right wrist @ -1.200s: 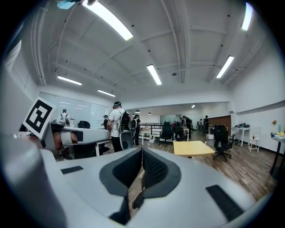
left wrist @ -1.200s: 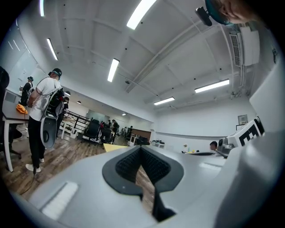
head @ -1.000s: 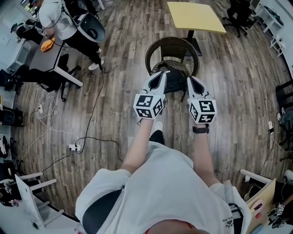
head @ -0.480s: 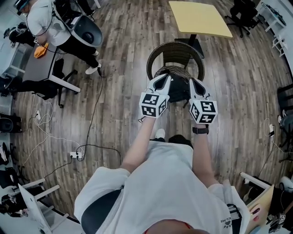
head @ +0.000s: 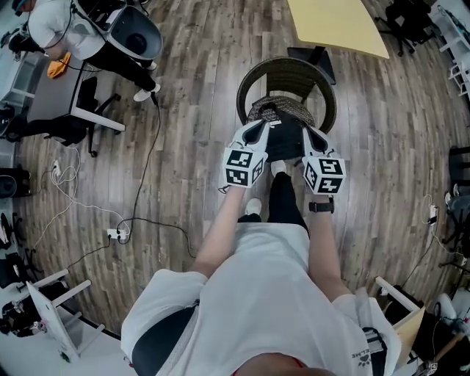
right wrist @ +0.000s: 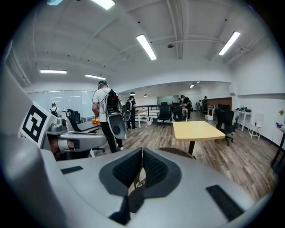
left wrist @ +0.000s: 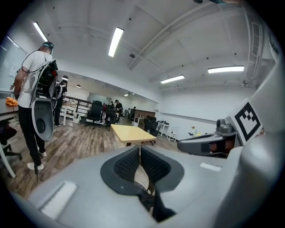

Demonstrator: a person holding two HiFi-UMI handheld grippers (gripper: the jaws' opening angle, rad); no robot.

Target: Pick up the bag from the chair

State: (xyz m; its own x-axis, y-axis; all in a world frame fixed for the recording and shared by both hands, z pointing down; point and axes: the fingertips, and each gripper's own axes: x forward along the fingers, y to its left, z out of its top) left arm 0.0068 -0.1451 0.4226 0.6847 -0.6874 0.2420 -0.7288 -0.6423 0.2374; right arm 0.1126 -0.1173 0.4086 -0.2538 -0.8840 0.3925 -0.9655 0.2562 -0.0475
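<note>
A black bag (head: 285, 139) lies on the seat of a round wicker chair (head: 251, 79) in the head view. My left gripper (head: 261, 126) hangs at the bag's left edge, jaws shut with nothing between them. My right gripper (head: 308, 132) is at the bag's right edge, also shut and empty. Whether either one touches the bag I cannot tell. In the left gripper view the closed pads (left wrist: 153, 165) point over the chair's wicker toward a yellow table (left wrist: 129, 133). The right gripper view shows its closed pads (right wrist: 127, 168) and the left gripper (right wrist: 73, 142) beside it.
The yellow table (head: 338, 26) stands just behind the chair. A person with a backpack (head: 51, 22) stands by a desk (head: 55, 92) at the far left. Cables and a power strip (head: 117, 235) lie on the wooden floor at left. My own leg (head: 283, 194) is stepped toward the chair.
Both grippers have moved forward and down to the chair's seat, ending on either side of the bag. My leg has stepped forward, and the chair is nearer.
</note>
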